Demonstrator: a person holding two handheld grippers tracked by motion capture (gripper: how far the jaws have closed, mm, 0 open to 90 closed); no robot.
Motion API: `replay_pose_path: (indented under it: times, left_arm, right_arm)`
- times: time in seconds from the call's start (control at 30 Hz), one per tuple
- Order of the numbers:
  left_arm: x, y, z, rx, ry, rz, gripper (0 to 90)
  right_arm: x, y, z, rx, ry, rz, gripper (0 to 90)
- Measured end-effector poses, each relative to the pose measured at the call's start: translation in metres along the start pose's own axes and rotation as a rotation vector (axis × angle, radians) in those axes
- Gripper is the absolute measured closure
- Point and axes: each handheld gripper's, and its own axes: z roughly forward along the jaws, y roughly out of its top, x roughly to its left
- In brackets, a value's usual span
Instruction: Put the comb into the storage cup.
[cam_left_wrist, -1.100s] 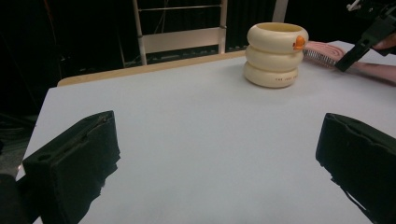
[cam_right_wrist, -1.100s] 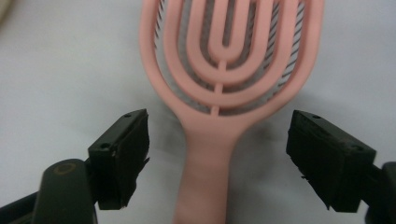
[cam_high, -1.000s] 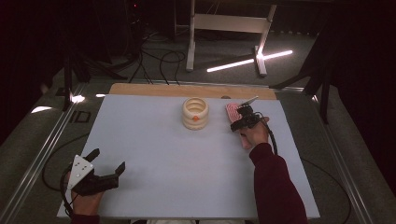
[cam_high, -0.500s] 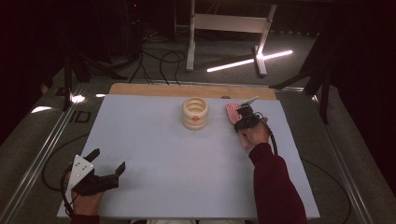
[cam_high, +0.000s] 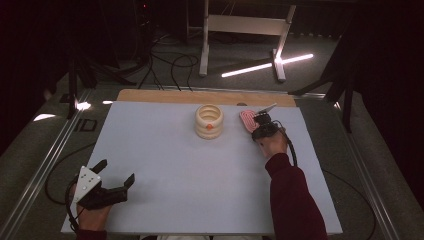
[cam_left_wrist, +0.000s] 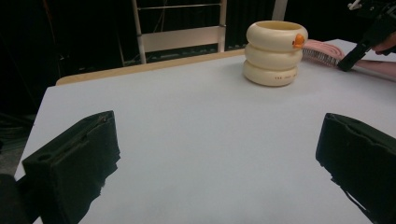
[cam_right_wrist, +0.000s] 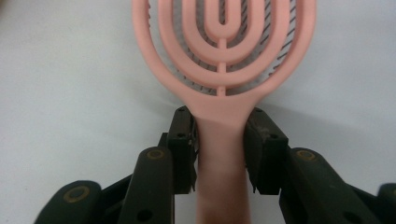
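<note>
A pink hairbrush (cam_high: 247, 120) lies on the white table top (cam_high: 175, 165) at the far right, bristles down, just right of a cream ringed cup (cam_high: 209, 121). My right gripper (cam_high: 257, 125) is at its handle. In the right gripper view the jaws have just been closing, and the pads now press both sides of the hairbrush (cam_right_wrist: 224, 56) handle, so the right gripper (cam_right_wrist: 222, 126) is shut on it. My left gripper (cam_high: 116, 171) rests at the near left corner. In the left gripper view the left gripper (cam_left_wrist: 217, 140) stands open with nothing between the jaws.
The cream cup (cam_left_wrist: 273, 51) bears a small orange mark and stands in the far middle. A wooden strip (cam_high: 205, 96) edges the table's far side. Beyond it are a white metal stand (cam_high: 240, 30), cables and a bright light bar (cam_high: 267, 66) on the floor.
</note>
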Motion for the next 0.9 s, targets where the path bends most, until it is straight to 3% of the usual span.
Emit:
replay_pose_path:
  times: [0.3, 0.9]
  left_arm:
    - [0.0, 0.0, 0.0, 0.005, 0.002, 0.001, 0.0]
    - [0.0, 0.0, 0.001, 0.009, 0.001, 0.001, 0.0]
  right_arm:
    - [-0.003, -0.003, -0.001, -0.008, 0.021, -0.001, 68.7]
    - [-0.005, -0.014, -0.003, -0.067, 0.0, -0.023, 70.0]
